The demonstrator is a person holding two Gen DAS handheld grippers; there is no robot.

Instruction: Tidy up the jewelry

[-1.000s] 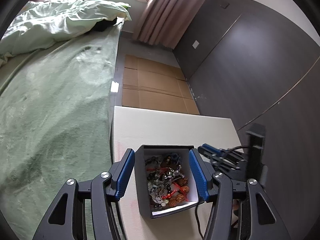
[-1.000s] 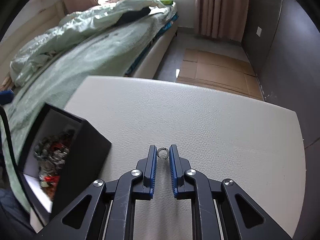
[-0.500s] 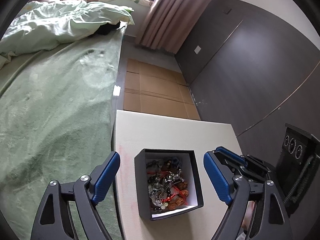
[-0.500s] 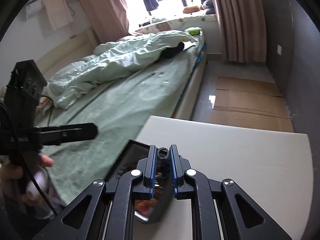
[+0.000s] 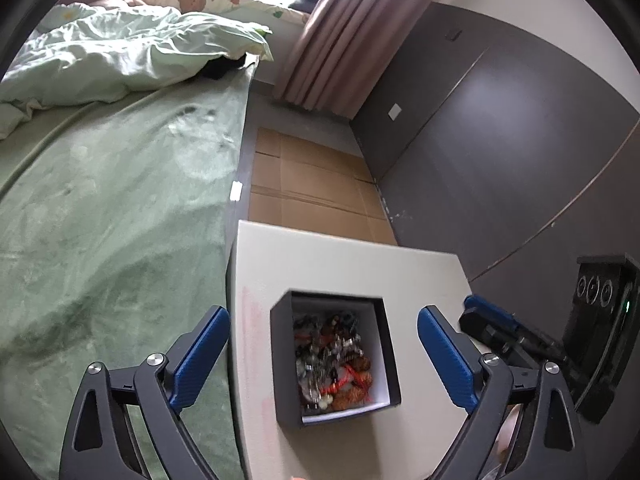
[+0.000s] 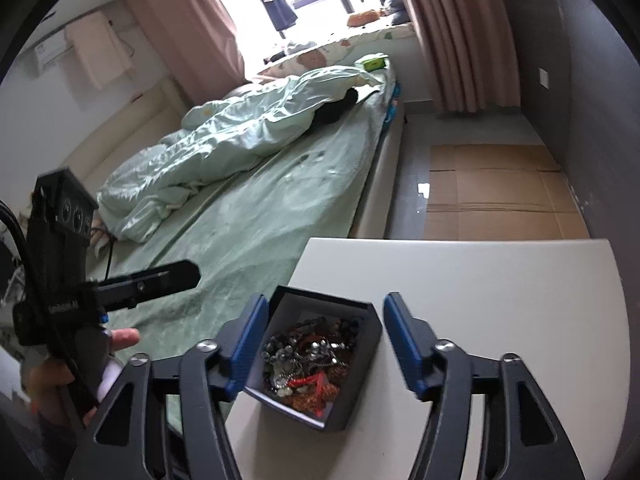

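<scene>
- The small black cardboard box with a white lining stood open near the left edge of the pale cream surface, and it was filled with a tangled heap of beaded jewelry in red, brown and silver.
- The right hand-held gripper hung over the box; its jaws had just been opening, and nothing was between the blue pads except the view of the box below. I could not pick out a single small piece among the heap.
- The left hand-held gripper was also open wide, one jaw on each side of the box but clear of its walls; its jaws had just been opening too.
- In my judgement the step was dropping a piece into the box. To do it well, the release should be above the middle of the box, not above the rim, and the box should not be pushed toward the edge.
- Beside the surface lay a bed with a green blanket.
</scene>
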